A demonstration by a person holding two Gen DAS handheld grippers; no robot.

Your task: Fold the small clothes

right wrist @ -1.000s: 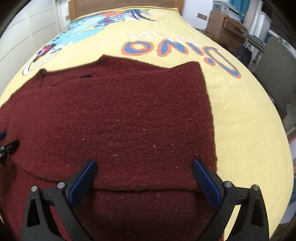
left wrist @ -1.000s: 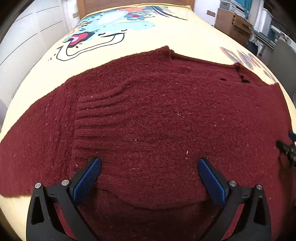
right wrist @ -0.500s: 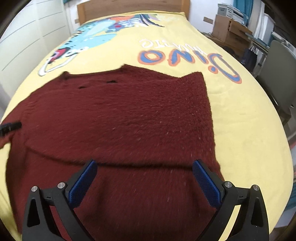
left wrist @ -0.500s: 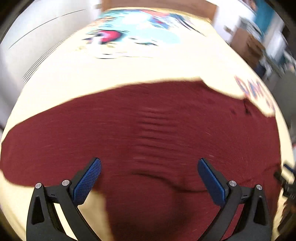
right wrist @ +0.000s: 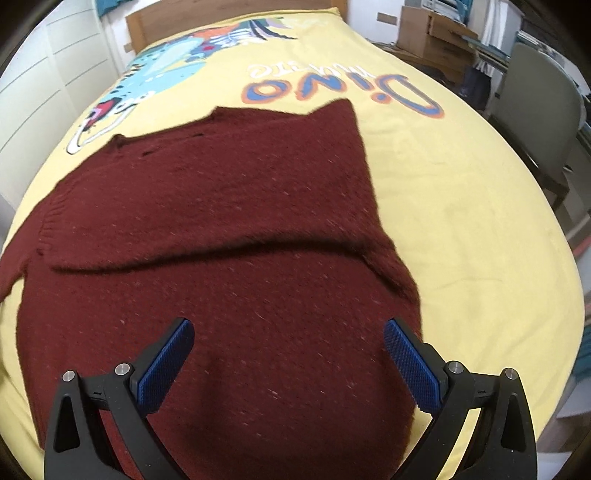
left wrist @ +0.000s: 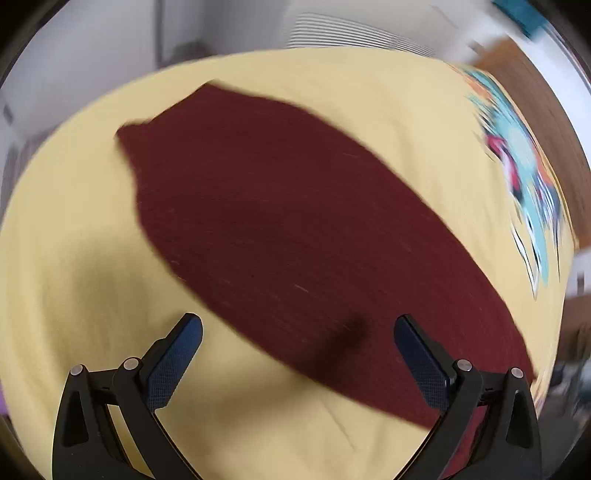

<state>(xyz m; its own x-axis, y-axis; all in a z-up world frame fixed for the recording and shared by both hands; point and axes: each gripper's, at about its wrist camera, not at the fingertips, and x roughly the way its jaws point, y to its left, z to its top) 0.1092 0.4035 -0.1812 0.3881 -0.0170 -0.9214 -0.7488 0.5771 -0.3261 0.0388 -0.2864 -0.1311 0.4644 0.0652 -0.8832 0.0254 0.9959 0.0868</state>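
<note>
A dark red knitted sweater [right wrist: 229,229] lies on a yellow bedspread [right wrist: 461,206], with one part folded over the body so that a fold edge runs across its middle. My right gripper [right wrist: 288,350] is open and empty just above the sweater's near part. In the blurred left wrist view, a long outstretched sleeve [left wrist: 288,229] of the sweater runs diagonally from upper left to lower right. My left gripper [left wrist: 297,347] is open and empty, its left fingertip [left wrist: 184,339] over bare bedspread, its right one over the sleeve.
The bedspread has a dinosaur print [right wrist: 166,70] and blue lettering [right wrist: 332,88] beyond the sweater. A wooden headboard [right wrist: 229,14] stands at the far end. A grey chair [right wrist: 539,96] and cardboard boxes [right wrist: 432,37] stand to the right of the bed.
My left gripper has swung left, from the sweater's body to the outstretched sleeve. My right gripper has pulled back towards the sweater's near edge. Both stayed open.
</note>
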